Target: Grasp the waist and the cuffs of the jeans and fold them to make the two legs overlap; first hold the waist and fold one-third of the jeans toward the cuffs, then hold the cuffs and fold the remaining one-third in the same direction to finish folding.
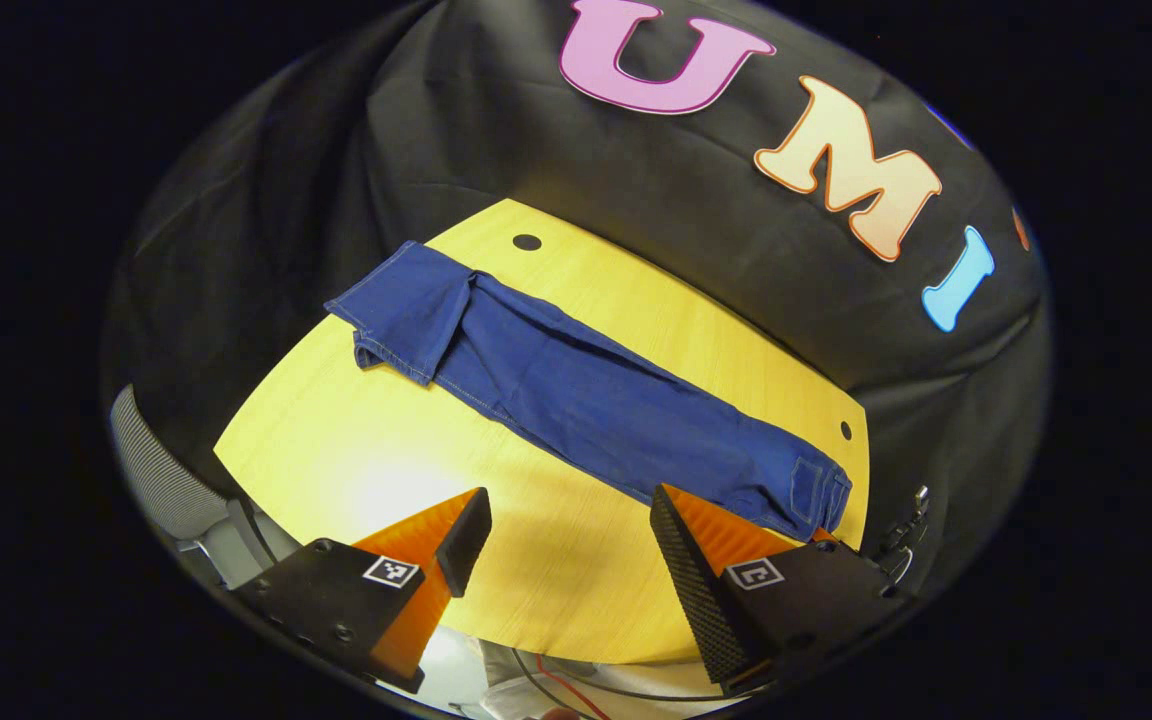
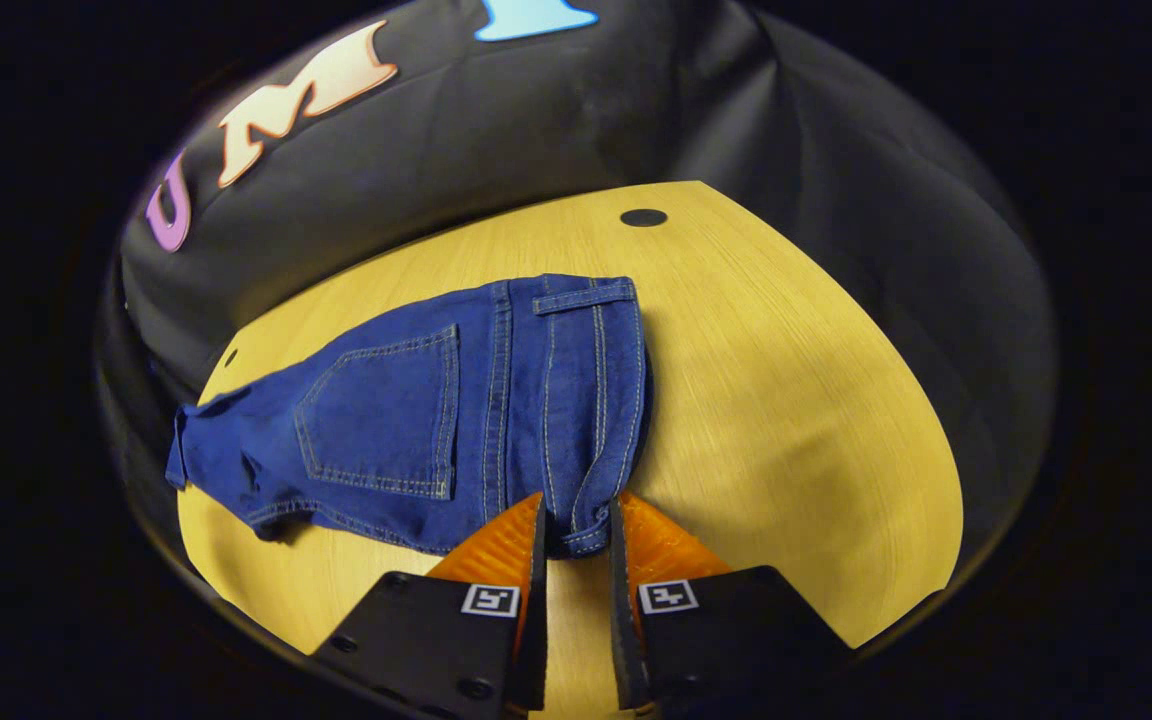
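Blue jeans point(image 1: 576, 395) lie as one long narrow strip across the yellow table point(image 1: 336, 450), cuffs point(image 1: 391, 320) at the far left and waist point(image 1: 816, 495) at the near right. My left gripper point(image 1: 571, 495) hovers open over bare tabletop just in front of the strip, its right finger close to the waist end. In the right gripper view the waist and back pocket point(image 2: 381, 415) face me. My right gripper point(image 2: 576, 530) is shut on the near corner of the waistband point(image 2: 586, 535), with denim pinched between both fingers.
The table has small dark holes point(image 1: 527, 242) point(image 2: 643, 217) near its far edge. Black cloth wall point(image 1: 636, 200) rises right behind the table. A grey mesh chair back point(image 1: 151, 470) and cables point(image 1: 556, 685) sit below the table's near edge.
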{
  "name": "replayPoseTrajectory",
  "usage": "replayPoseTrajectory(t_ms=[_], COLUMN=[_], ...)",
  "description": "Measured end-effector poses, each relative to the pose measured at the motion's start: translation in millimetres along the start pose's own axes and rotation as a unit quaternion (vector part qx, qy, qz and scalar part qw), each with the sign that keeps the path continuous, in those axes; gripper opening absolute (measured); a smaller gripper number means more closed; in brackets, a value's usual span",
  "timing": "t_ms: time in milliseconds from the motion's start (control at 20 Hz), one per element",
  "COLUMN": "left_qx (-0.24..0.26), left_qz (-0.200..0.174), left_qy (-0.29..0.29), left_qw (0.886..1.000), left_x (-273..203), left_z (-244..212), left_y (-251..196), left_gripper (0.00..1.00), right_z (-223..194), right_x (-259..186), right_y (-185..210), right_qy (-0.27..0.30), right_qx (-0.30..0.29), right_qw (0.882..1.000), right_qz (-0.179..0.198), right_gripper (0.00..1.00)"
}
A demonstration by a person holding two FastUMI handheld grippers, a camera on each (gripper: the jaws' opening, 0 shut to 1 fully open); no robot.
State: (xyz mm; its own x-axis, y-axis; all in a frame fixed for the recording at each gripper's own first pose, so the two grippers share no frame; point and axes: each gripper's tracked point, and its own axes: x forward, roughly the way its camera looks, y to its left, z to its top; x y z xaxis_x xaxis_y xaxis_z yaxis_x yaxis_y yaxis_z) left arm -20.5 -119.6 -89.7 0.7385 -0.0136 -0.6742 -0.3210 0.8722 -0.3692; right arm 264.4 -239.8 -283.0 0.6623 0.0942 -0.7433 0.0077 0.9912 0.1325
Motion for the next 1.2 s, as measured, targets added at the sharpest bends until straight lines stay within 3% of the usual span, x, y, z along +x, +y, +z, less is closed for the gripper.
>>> replayPoseTrajectory(t_ms=[150, 200, 300, 400, 650, 750, 900, 1000, 1100, 1200], left_qx=[-0.008, -0.008, -0.005, 0.001, 0.002, 0.001, 0.001, 0.006, 0.010, 0.010], left_qz=[0.000, -0.001, -0.015, -0.026, -0.042, -0.045, -0.055, -0.057, -0.059, -0.064], left_qy=[0.006, 0.010, 0.014, 0.016, 0.036, 0.040, 0.047, 0.052, 0.057, 0.063], left_qw=[1.000, 1.000, 1.000, 1.000, 0.998, 0.998, 0.997, 0.997, 0.997, 0.996], left_x=[2.5, 3.3, 6.3, 9.4, 23.7, 28.2, 35.7, 41.4, 49.2, 56.2], left_z=[-3.7, -4.3, -1.4, 5.6, 26.0, 36.5, 47.4, 52.9, 57.4, 61.6], left_y=[14.9, 19.5, 25.7, 38.9, 80.4, 97.0, 116.0, 129.5, 140.5, 150.4], left_gripper=[0.95, 0.95, 0.95, 0.95, 0.95, 0.95, 0.96, 0.96, 0.95, 0.96], right_z=[6.4, 5.6, 8.3, 15.2, 49.4, 68.4, 95.3, 108.7, 117.7, 129.0], right_x=[-4.0, -2.9, -4.3, -9.8, -34.2, -49.7, -73.2, -81.7, -94.9, -108.2], right_y=[0.3, 1.6, 2.5, 3.4, 19.5, 36.0, 70.7, 100.4, 137.6, 178.9], right_qy=[-0.011, -0.016, -0.019, -0.027, -0.062, -0.083, -0.117, -0.138, -0.157, -0.183], right_qx=[0.004, 0.004, 0.007, 0.017, -0.014, -0.018, -0.011, -0.012, -0.009, -0.003], right_qw=[1.000, 0.999, 0.999, 0.998, 0.992, 0.990, 0.987, 0.985, 0.984, 0.982], right_qz=[-0.021, -0.031, -0.046, -0.062, -0.107, -0.116, -0.111, -0.100, -0.078, -0.043], right_gripper=[0.17, 0.08, 0.10, 0.04, 0.00, 0.04, 0.00, 0.04, 0.00, 0.04])
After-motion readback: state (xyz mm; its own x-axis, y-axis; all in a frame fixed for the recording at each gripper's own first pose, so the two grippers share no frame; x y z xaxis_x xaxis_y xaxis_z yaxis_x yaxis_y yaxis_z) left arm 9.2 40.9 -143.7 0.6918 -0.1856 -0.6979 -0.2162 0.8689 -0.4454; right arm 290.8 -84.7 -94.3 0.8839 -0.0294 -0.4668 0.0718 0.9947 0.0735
